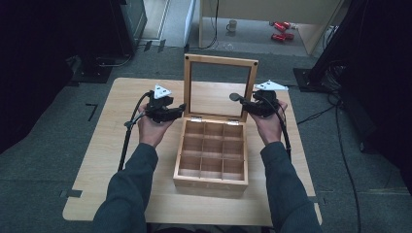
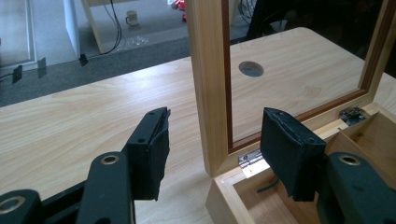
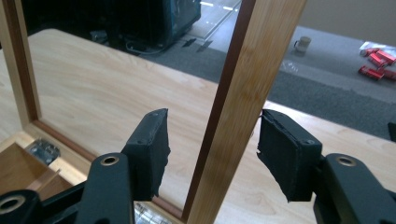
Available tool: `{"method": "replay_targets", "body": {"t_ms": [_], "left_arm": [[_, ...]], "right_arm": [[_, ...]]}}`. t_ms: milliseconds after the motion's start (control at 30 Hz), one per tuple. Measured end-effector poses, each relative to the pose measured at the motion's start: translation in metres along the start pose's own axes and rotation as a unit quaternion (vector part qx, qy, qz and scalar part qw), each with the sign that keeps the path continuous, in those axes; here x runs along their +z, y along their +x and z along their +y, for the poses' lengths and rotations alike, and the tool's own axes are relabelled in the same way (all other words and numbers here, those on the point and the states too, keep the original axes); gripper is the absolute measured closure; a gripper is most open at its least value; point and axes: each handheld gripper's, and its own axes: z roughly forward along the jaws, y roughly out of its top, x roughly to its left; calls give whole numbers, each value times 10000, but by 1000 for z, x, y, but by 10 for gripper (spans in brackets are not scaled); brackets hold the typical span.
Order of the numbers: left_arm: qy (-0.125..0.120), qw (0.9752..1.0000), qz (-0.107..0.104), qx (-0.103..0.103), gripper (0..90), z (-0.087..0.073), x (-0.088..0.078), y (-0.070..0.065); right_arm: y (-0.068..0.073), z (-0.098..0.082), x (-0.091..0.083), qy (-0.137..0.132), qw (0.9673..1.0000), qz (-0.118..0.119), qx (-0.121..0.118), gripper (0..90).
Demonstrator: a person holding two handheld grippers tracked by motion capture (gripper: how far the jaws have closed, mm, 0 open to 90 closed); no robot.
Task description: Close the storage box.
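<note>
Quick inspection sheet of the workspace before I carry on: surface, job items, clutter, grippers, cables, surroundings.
Surface: light wooden table, with a round hole seen through the lid's pane.
Job's things: wooden box with empty compartments; its glazed lid stands upright on two hinges.
Clutter: nothing seen on the table.
Grippers: left hand-held gripper open, jaws either side of the lid's left upright; right hand-held gripper open, jaws either side of the right upright, neither clamped.
Cables: one trails from each gripper along the forearms; more lie on the floor at right.
Surroundings: grey carpet, a mug and red items beyond the table.
</note>
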Motion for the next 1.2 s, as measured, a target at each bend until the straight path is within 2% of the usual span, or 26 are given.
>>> {"method": "replay_targets", "body": {"t_ms": [100, 167, 333, 500, 667, 933, 1200], "left_arm": [[8, 10000, 13, 19, 426, 1, 0, 0], [12, 10000, 19, 30, 427, 3, 0, 0], [29, 10000, 48, 13, 428, 5, 1, 1], [75, 9999, 99, 14, 438, 7, 7, 3], [192, 9997, 146, -85, 470, 9, 16, 9], [-42, 10000, 44, -58, 478, 21, 15, 2], [-39, 10000, -4, -6, 477, 28, 20, -6]], "right_arm": [[-4, 0, 2, -10, 10000, 60, 56, 457], [-6, 0, 5, 73, 9999, 71, 6, 456], [-6, 9, 11, 84, 9998, 91, -148, 454], [-9, 12, 15, 89, 9997, 145, -199, 475], [-11, 12, 12, 18, 9995, 198, -232, 517], [-9, 7, 4, -144, 9992, 186, -331, 544], [-6, 5, -4, -236, 9987, 171, -413, 545]]}}
